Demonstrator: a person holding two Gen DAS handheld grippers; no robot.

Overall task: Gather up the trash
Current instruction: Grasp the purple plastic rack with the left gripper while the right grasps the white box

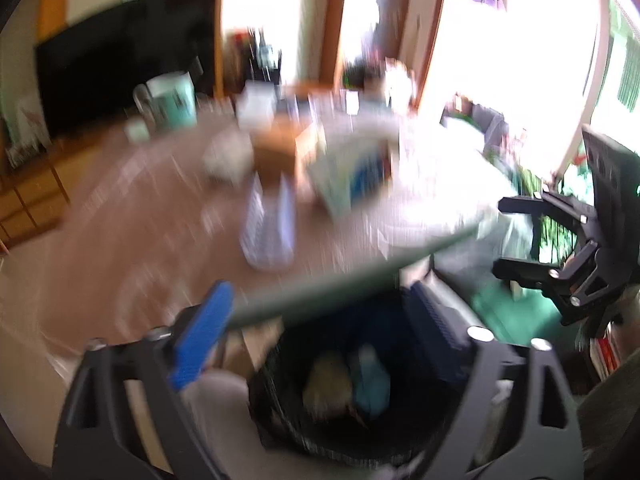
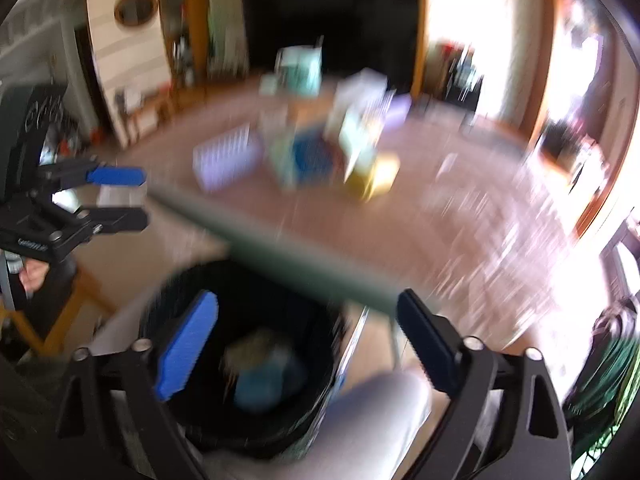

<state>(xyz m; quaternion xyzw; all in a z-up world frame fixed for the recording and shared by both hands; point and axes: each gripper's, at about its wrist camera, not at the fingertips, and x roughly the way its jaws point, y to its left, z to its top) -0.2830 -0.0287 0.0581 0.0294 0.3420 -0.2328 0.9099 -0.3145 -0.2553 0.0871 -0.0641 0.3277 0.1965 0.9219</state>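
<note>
Both views are motion-blurred. A black trash bin (image 1: 280, 412) sits below the table edge, with a tan lump and a blue piece of trash (image 1: 370, 380) inside; the bin also shows in the right wrist view (image 2: 312, 420). My left gripper (image 1: 320, 328) hangs open and empty above the bin. My right gripper (image 2: 308, 332) is open and empty over the same bin. Each gripper shows in the other's view: the right gripper (image 1: 516, 236) and the left gripper (image 2: 120, 196), both with jaws apart. Several boxes and packets (image 1: 352, 176) lie on the brown table (image 1: 120, 220).
The table's dark edge (image 1: 340, 284) runs across just above the bin. A teal mug (image 1: 176, 100), a striped lilac packet (image 1: 268, 224) and a yellow item (image 2: 376, 176) stand on the table. A black TV (image 1: 120, 52) is behind. Bright windows are at the right.
</note>
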